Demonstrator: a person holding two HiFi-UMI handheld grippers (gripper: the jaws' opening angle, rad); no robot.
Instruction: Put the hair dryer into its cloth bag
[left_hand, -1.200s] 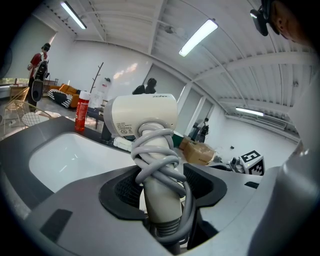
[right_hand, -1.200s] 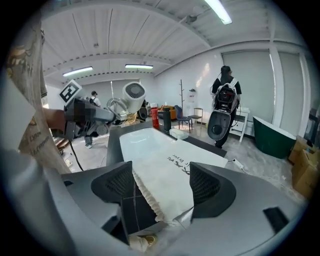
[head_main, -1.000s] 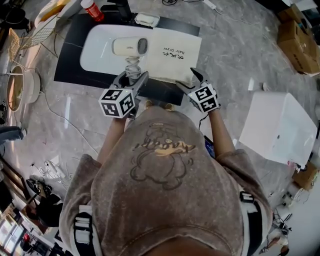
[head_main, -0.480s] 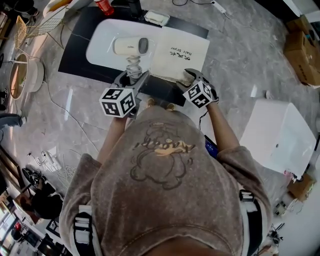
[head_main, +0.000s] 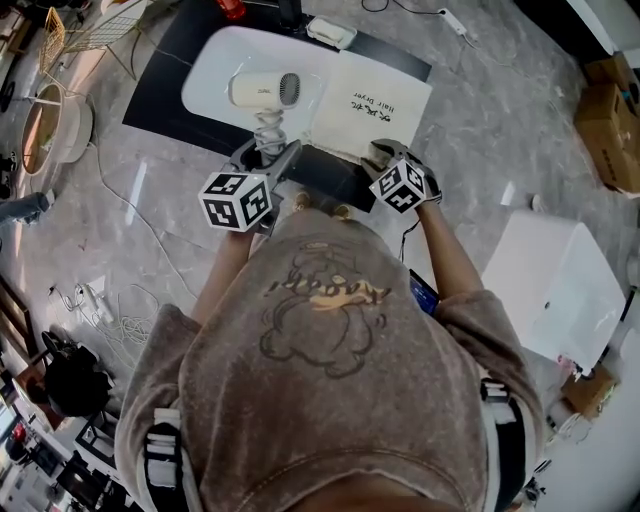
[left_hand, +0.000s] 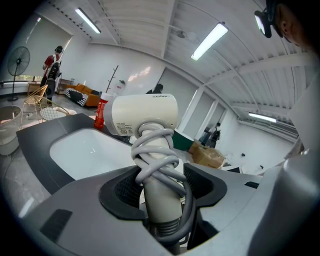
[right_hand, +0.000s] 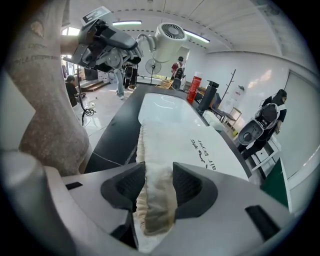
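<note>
A cream hair dryer (head_main: 262, 90) with its cord wound round the handle stands upright over the white basin (head_main: 205, 75). My left gripper (head_main: 266, 155) is shut on that handle, seen close up in the left gripper view (left_hand: 159, 190). The white cloth bag (head_main: 370, 105), printed "Hair Dryer", lies flat to the right on the black tabletop. My right gripper (head_main: 385, 155) points down at its near edge. Its jaws have just been closing, and the pads pinch the bag's gathered hem (right_hand: 152, 192).
A white box (head_main: 560, 275) stands on the floor at the right, with cardboard boxes (head_main: 612, 100) behind it. A round tub (head_main: 50, 125) and loose cables (head_main: 95, 300) lie at the left. A red bottle (left_hand: 101, 112) and a white adapter (head_main: 330, 33) sit at the table's far edge.
My right gripper has sunk and rolled onto the bag's near edge, and its jaws have narrowed around the hem. The left gripper keeps the dryer in about the same place.
</note>
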